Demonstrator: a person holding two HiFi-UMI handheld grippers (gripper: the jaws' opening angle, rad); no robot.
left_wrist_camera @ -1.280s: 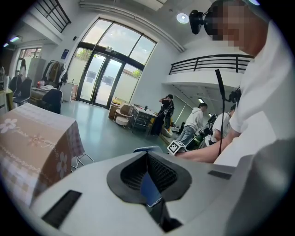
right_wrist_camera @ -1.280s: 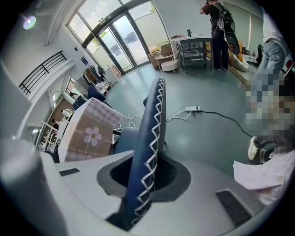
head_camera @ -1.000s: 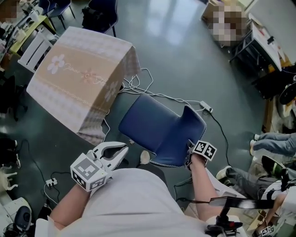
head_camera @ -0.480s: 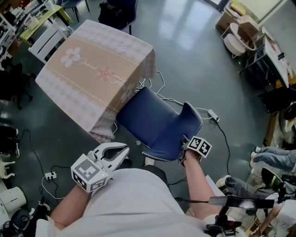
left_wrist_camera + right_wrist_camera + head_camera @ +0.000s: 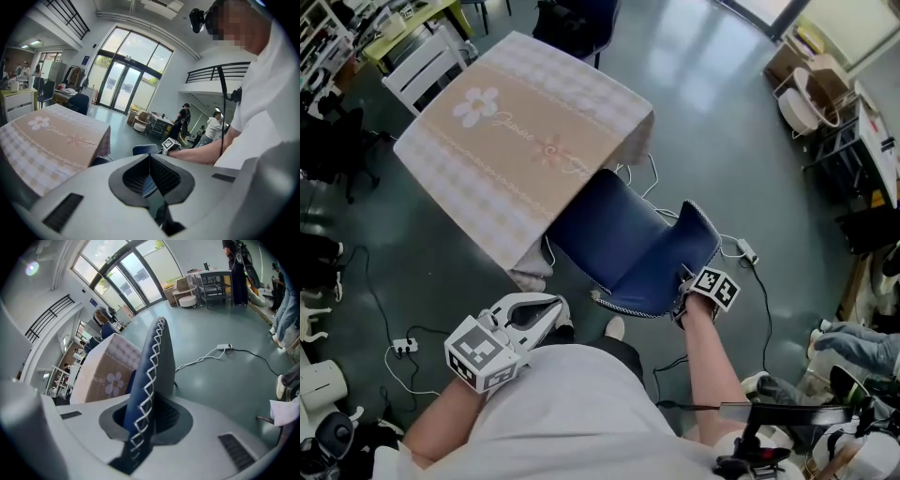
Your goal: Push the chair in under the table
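Two hand-held grippers show beside a dark blue chair (image 5: 619, 248). The right gripper (image 5: 686, 298) is clamped, jaws only narrowly parted, on the top edge of the chair's backrest. The backrest is padded and trimmed with white zigzag stitching along its rim. The seat stretches ahead of that gripper, and its far corner reaches the hanging edge of a table (image 5: 516, 141) draped in a beige checked cloth with flower prints. The left gripper (image 5: 553, 307) is off to the chair's side, apart from it, with its jaws closed together on nothing.

chair (image 5: 628, 246) pushed closer, seat front now under table (image 5: 502, 141)
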